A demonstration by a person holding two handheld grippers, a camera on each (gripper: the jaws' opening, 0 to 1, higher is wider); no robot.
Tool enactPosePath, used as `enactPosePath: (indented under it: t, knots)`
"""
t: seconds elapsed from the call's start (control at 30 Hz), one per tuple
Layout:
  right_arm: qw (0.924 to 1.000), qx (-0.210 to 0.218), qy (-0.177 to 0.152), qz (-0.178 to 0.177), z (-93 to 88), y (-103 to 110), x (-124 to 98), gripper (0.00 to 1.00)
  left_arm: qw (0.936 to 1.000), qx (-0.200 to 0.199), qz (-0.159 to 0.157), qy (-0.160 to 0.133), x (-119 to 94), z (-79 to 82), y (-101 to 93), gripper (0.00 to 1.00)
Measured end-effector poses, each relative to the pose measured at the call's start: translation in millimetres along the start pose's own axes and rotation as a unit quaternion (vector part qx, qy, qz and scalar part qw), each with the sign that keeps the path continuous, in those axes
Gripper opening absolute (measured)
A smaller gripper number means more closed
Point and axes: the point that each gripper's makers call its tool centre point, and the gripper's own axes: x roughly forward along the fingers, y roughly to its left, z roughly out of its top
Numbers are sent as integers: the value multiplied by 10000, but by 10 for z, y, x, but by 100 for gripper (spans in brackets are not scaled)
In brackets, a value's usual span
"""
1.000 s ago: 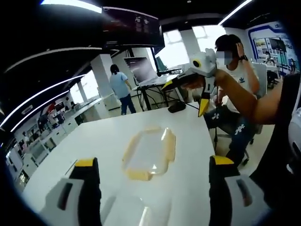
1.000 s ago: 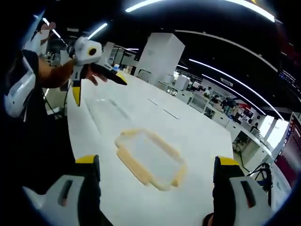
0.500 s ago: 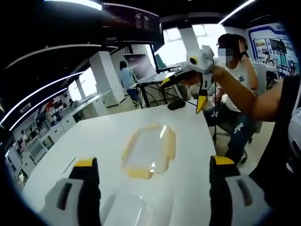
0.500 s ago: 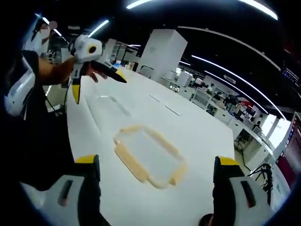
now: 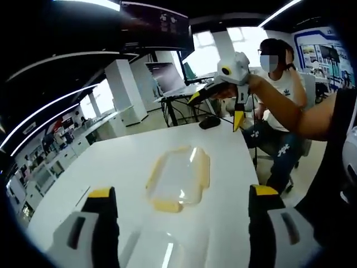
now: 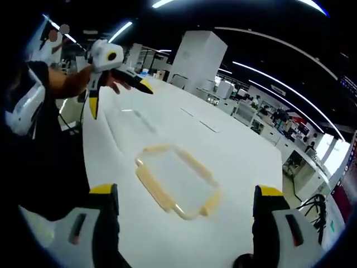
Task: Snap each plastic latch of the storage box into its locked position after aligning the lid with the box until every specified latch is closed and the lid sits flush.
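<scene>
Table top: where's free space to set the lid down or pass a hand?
The white table is bare on the far side of the lid, toward the far edge, and on its near side, before the right gripper. Busiest: the corner behind the lid, where the left gripper hangs, jaws apart.

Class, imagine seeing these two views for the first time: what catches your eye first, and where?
The clear lid with yellow latches lies flat mid-table on the white table. Each view's own open claw frames it from below, while the other claw, the right claw or the left claw, hangs open above the table's far part.
</scene>
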Motion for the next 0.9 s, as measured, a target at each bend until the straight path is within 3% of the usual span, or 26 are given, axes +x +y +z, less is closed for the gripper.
enactPosePath:
  t: [0.37, 0.8, 0.9]
  knots:
    - [9998, -130, 123, 40, 8, -102, -92, 100, 10000, 2, 37, -67, -12, 103, 87, 96]
    - [9996, -223, 7, 166, 109, -135, -130, 100, 10000, -46, 28, -36, -5, 88, 154, 97]
    - [9995, -224, 77, 220, 69, -135, -100, 100, 9999, 58, -78, 132, 21, 23, 134, 98]
